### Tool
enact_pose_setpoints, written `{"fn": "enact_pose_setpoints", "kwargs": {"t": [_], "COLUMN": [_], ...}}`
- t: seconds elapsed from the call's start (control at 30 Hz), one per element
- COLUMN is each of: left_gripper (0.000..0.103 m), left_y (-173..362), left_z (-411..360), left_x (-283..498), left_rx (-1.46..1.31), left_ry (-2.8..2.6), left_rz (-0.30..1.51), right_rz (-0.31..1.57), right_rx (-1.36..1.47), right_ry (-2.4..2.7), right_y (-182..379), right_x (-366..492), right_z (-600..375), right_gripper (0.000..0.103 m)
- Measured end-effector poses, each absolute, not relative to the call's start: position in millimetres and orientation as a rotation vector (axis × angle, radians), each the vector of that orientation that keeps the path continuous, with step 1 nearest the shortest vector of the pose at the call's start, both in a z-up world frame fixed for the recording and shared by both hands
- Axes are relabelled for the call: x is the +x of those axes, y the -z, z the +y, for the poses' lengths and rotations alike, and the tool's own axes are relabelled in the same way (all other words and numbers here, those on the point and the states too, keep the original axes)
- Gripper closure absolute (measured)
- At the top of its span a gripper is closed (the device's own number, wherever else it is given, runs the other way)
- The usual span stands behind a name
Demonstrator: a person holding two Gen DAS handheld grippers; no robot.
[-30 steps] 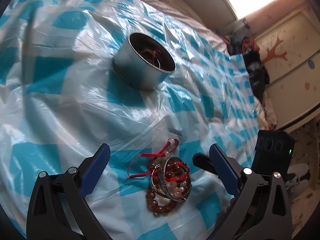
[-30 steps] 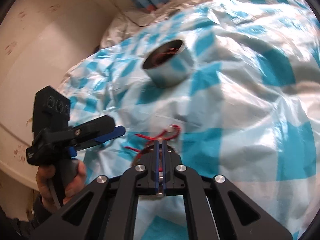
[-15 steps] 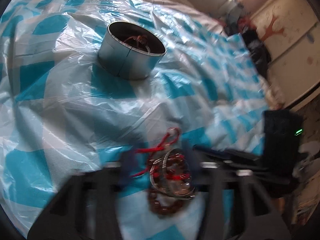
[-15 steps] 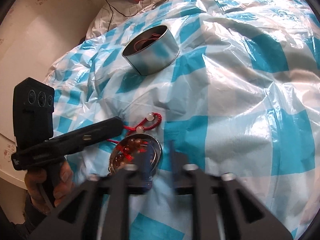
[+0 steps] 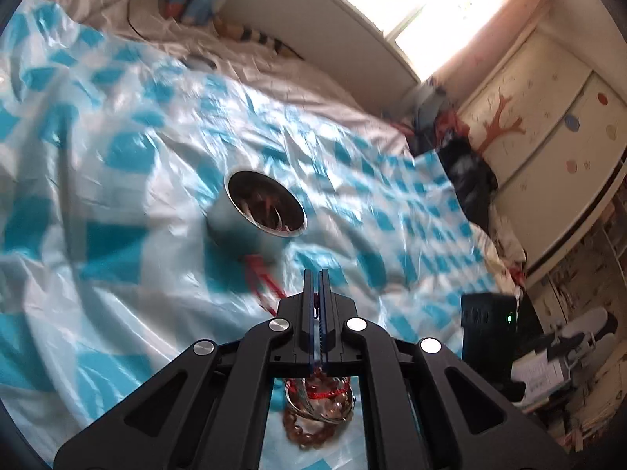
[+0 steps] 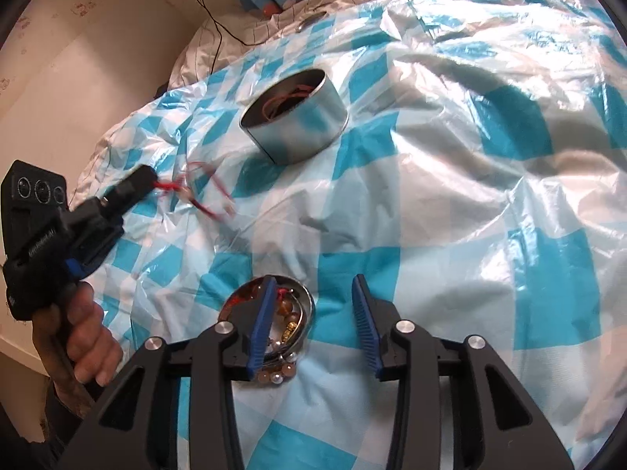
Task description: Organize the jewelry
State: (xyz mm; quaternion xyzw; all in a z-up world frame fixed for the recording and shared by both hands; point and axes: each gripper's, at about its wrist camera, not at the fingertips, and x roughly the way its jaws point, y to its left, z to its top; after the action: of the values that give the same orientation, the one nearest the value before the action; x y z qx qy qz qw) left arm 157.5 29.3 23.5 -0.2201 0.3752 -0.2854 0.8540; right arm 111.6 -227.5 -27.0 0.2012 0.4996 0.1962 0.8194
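Dangling from the left gripper: thin red cord bracelet, blurred.

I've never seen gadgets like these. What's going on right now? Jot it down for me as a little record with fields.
Setting: bed covered with a blue-and-white checked plastic sheet
Left hand-held gripper: shut on a red cord bracelet, lifted above the sheet
Right hand-held gripper: open, over the remaining pile
Pile: bead bracelet and silver bangle lying on the sheet
Container: round metal tin, open, red cord already inside
Likely next: the cord bracelet goes into the tin
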Motion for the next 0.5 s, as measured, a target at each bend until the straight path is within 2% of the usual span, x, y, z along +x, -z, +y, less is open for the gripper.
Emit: {"fn": "enact_pose_setpoints", "kwargs": {"t": [0.13,0.27,0.5], "left_gripper": [0.102,0.101,0.101], "left_y": [-19.4,-18.8,-16.7], "left_z": [34.5,31.9,33.3], "left_x": [163.9,162.7,159.5], "left_rx": [-0.494,-0.482,-0.481], "left_ry": [0.579,0.586,0.585], "left_rz": [0.817,0.821,0.823], "right_rz": [1.098,1.12,1.048], "right_rx": [0.56,0.554,0.197], "right_ry": [-0.527,-0.54,-0.436], "right_y": [33.4,35.3,15.6], "right_x": [112.8,112.4,100.1], "right_z": [-232.1,-228.1,-194.1], "right_gripper": [0.061,0.061,0.062]}}
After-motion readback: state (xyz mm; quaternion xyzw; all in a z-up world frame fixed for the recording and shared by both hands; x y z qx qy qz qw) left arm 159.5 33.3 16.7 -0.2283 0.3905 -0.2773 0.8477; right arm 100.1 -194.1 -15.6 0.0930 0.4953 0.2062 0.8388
